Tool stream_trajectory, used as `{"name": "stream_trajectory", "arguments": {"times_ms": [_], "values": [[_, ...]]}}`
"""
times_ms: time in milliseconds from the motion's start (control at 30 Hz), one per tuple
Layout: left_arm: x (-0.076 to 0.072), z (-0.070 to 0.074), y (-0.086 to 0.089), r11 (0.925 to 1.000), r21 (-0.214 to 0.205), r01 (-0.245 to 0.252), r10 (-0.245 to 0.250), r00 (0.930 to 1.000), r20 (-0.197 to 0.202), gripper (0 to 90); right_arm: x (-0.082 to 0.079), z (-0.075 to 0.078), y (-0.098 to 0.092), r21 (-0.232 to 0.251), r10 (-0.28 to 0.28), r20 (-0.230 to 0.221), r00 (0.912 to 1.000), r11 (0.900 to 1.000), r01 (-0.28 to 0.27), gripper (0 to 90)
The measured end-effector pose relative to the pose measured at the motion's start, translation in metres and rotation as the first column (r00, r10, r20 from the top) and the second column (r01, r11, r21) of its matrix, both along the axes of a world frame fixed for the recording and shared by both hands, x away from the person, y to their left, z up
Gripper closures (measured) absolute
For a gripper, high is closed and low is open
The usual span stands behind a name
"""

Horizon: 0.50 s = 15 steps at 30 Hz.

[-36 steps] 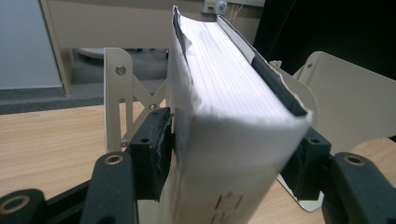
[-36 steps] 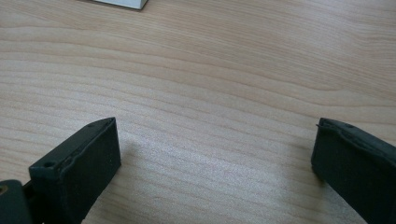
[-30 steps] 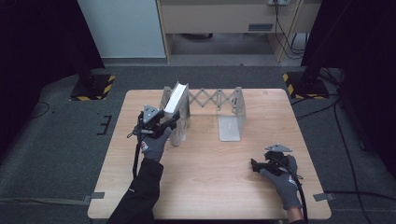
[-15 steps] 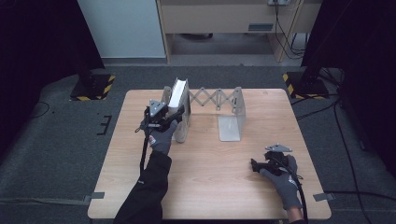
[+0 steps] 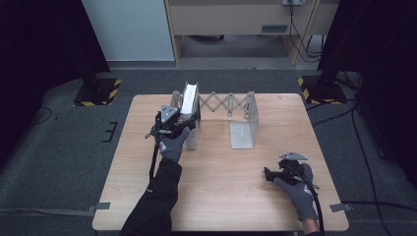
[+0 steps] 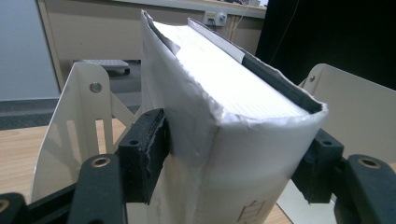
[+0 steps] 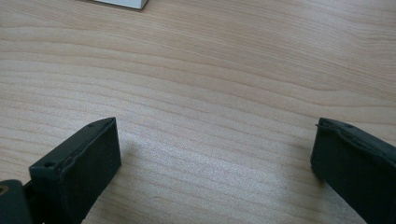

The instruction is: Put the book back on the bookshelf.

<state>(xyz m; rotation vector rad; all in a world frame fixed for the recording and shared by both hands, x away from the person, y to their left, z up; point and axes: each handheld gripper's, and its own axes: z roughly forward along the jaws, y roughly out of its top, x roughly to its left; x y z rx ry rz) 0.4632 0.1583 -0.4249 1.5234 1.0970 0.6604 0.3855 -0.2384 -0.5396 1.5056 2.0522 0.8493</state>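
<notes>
Since upright in rack [image 5: 248,105], book [image 6: 224,140] between opening left gripper [image 6: 233,158] jaws.

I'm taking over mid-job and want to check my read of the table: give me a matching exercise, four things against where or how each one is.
Things:
1. book
2. left gripper
3. right gripper
4. expanding book rack

Places or states:
A. rests on bare wood at the near right, nothing between its jaws
B. stands upright at the rack's left end
C. stretched along the table's far edge, lattice between pale plates
D. its jaws flank the white cover, having just been opening

Pairs: 1-B, 2-D, 3-A, 4-C
</notes>
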Motion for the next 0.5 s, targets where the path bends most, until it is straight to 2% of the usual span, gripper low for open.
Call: {"name": "stream_trajectory", "arguments": {"times_ms": [33,167,300,433,500], "values": [[-0.002,0.001,0.000,1.0000,0.010,0.001,-0.001,1.0000,0.000,35.3,0.000,0.000,0.000,0.000,0.000,0.000,1.0000,1.0000,0.000,1.8],[-0.017,0.009,0.006,0.9995,-0.001,0.033,-0.033,0.9993,0.016,34.0,0.000,0.000,0.000,0.000,0.000,0.001,1.0000,1.0000,0.000,1.9],[-0.039,0.015,0.017,0.9983,0.035,0.047,-0.048,0.9988,0.010,31.0,0.000,0.000,0.000,0.001,-0.003,0.001,1.0000,1.0000,0.003,2.8],[-0.064,0.005,0.033,0.9949,0.065,0.078,-0.075,0.9966,-0.034,29.5,-0.001,0.001,-0.001,0.005,-0.019,0.015,0.9997,0.9998,0.019,9.2],[-0.076,-0.007,0.046,0.9927,0.095,0.075,-0.068,0.9952,-0.070,29.2,-0.002,0.001,-0.004,0.010,-0.027,0.033,0.9991,0.9996,0.027,18.0]]}}
